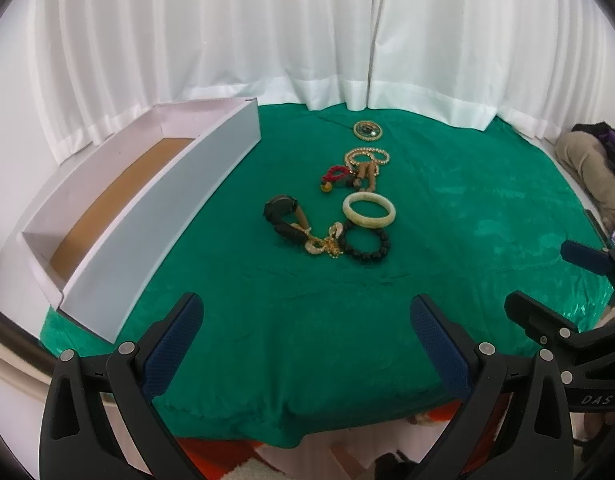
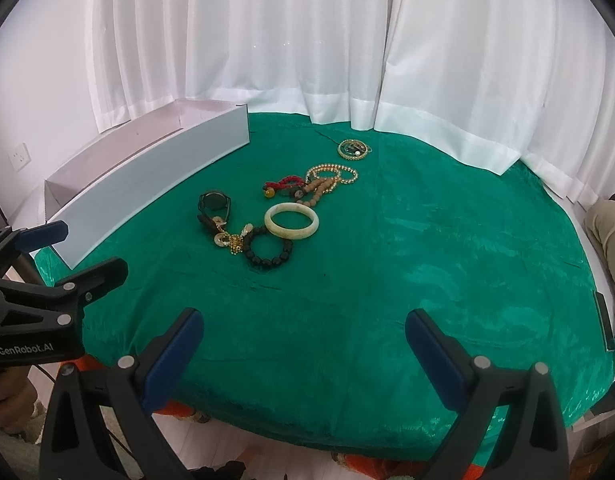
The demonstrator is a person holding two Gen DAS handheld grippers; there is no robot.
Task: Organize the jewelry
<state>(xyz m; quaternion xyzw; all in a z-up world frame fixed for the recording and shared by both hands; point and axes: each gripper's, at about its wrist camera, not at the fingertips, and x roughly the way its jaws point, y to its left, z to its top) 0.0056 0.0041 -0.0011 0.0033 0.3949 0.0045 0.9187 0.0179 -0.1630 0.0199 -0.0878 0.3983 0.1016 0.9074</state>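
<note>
Both grippers hang over the near edge of the green cloth point(image 1: 427, 240), empty. The left gripper point(image 1: 307, 320) has its fingers spread wide, and so does the right gripper point(image 2: 303, 336). The jewelry lies mid-cloth in a loose line: black bead bracelet point(image 1: 367, 244) nearest, touching the pale bangle point(image 1: 369, 210), watch point(image 1: 281, 212) to their left, gold brooch point(image 1: 368, 130) farthest. The white box point(image 1: 159, 216) sits far left.

My left gripper point(image 1: 306, 334) is black plastic with blue textured pads point(image 1: 173, 346) and silver pivot screws. My right gripper point(image 2: 303, 350) matches it: blue pads point(image 2: 435, 360), silver screws. White "GenRobot.AI" lettering marks the left body; "DAS" marks the right.
</note>
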